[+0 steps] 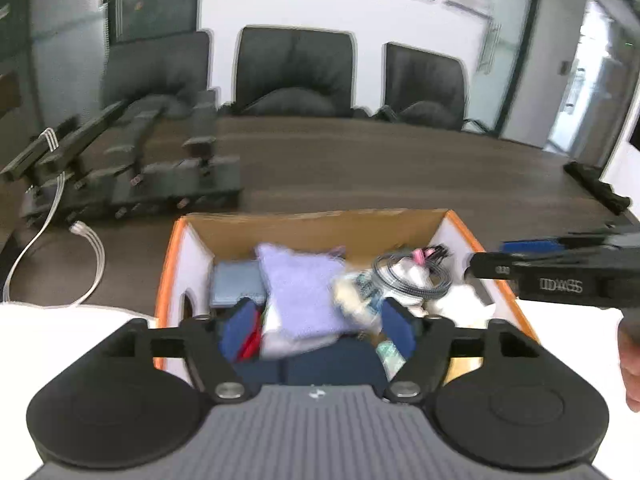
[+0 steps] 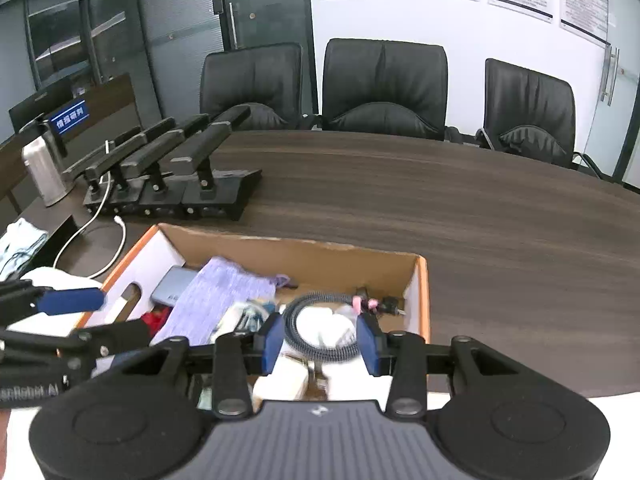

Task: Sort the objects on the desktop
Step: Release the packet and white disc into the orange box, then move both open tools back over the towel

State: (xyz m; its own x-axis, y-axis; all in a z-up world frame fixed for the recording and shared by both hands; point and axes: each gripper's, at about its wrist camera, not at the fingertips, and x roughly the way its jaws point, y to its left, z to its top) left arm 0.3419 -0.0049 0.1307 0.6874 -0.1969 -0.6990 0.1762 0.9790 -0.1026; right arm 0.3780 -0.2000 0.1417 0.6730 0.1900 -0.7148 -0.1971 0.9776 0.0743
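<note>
An orange-edged cardboard box (image 1: 188,248) (image 2: 420,292) stands on the dark wooden table, full of items. In it lie a lilac cloth (image 1: 300,292) (image 2: 216,300), a grey flat case (image 1: 236,284) (image 2: 172,288), a coiled dark braided cable (image 1: 404,284) (image 2: 296,332) with a pink tie (image 2: 362,304), white items and a packet. My left gripper (image 1: 318,330) is open above the box's near part, over the lilac cloth. My right gripper (image 2: 320,344) is open above the coiled cable. Each gripper shows at the edge of the other's view.
A row of black stands (image 2: 168,176) (image 1: 132,176) with a white cable (image 2: 100,240) sits at the table's far left. A steel flask (image 2: 44,172) stands further left. Three black office chairs (image 2: 384,88) line the far side. A white cloth (image 1: 60,328) covers the near table.
</note>
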